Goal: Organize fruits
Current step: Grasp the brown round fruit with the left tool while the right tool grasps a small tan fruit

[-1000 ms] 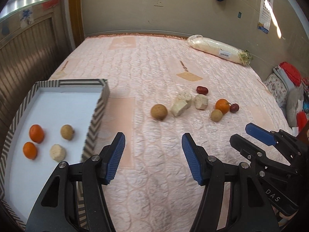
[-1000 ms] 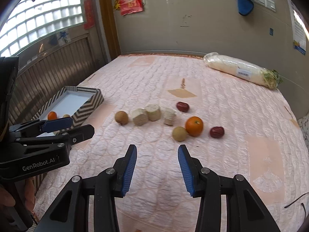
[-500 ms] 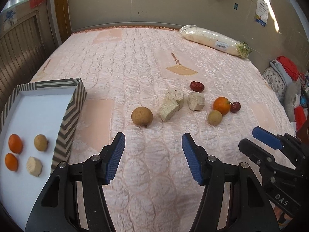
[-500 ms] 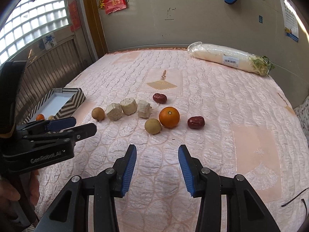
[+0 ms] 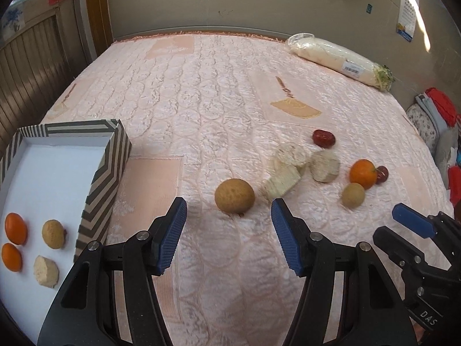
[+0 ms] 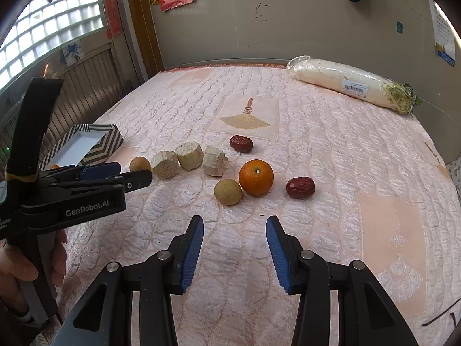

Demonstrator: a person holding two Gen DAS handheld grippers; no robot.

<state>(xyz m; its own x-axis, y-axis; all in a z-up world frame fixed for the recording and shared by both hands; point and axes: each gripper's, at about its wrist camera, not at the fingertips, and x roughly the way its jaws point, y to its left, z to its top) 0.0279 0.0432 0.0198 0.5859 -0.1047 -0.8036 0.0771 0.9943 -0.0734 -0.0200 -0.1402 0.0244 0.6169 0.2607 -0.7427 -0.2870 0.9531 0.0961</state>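
Note:
Loose fruit lies on the pink quilted bed. My left gripper (image 5: pixel 229 216) is open and empty, just short of a brown round fruit (image 5: pixel 234 195). Beyond it lie three pale cut chunks (image 5: pixel 281 183), a red date (image 5: pixel 323 138), an orange (image 5: pixel 363 173) and a second brown fruit (image 5: pixel 353 195). A striped box (image 5: pixel 105 170) at the left holds two oranges, a brown fruit and a pale chunk. My right gripper (image 6: pixel 234 230) is open and empty, short of the orange (image 6: pixel 255 177), a brown fruit (image 6: pixel 228 191) and a red date (image 6: pixel 300 187).
A wrapped white radish (image 5: pixel 340 62) lies at the bed's far right by the wall. Wooden panelling runs along the left side. Clothes and bags (image 5: pixel 438 132) are piled off the right edge. The left gripper's body (image 6: pixel 72 190) crosses the right wrist view's left side.
Both grippers have moved forward toward the fruit and stayed open. The left one has swung right, away from the box, and now faces the brown round fruit.

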